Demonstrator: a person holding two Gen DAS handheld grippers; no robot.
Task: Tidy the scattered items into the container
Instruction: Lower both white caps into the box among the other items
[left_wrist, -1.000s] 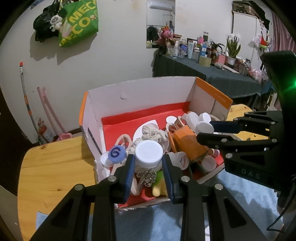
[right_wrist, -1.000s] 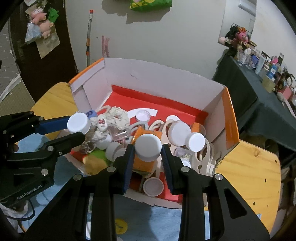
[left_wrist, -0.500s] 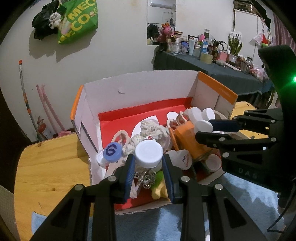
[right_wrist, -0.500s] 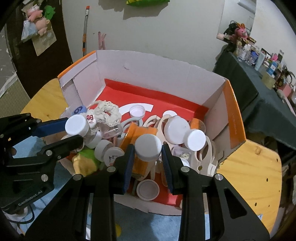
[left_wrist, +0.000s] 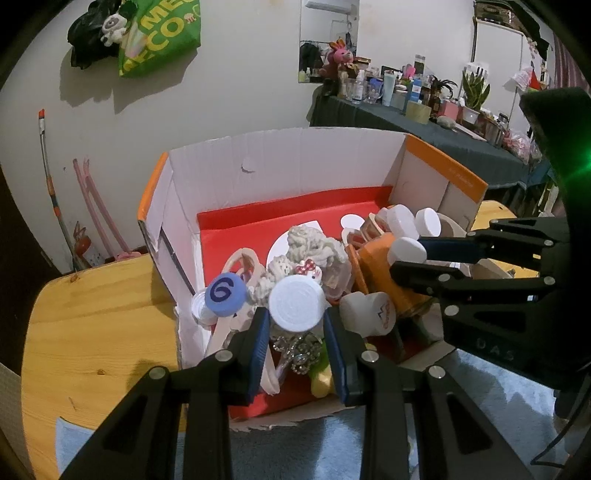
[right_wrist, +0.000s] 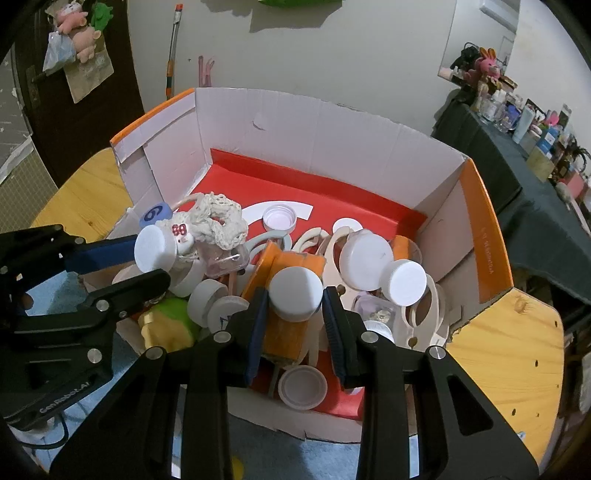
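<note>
A cardboard box (left_wrist: 280, 166) with white walls, orange edges and a red floor stands on the table, heaped with small items. My left gripper (left_wrist: 296, 314) is shut on a white-capped little jar (left_wrist: 297, 302) held over the box's near left corner. My right gripper (right_wrist: 295, 295) is shut on a second white-capped jar (right_wrist: 295, 291) above an orange container (right_wrist: 295, 262) in the box. The right wrist view also shows the left gripper (right_wrist: 155, 260) with its jar (right_wrist: 155, 248). In the left wrist view the right gripper (left_wrist: 406, 255) holds its jar (left_wrist: 406, 250).
The box (right_wrist: 332, 133) holds a cream crochet piece (right_wrist: 218, 218), a blue cap marked 6 (left_wrist: 226, 293), a yellow-green toy (right_wrist: 166, 325), loose white lids and wooden rings. It sits on a round wooden table (left_wrist: 92, 325) with a blue cloth (left_wrist: 461, 424) in front. A cluttered dark side table (left_wrist: 424, 122) stands behind.
Both grippers keep their hold on the white-capped jars. The box has drifted only slightly in both views; nothing was let go or picked up.
</note>
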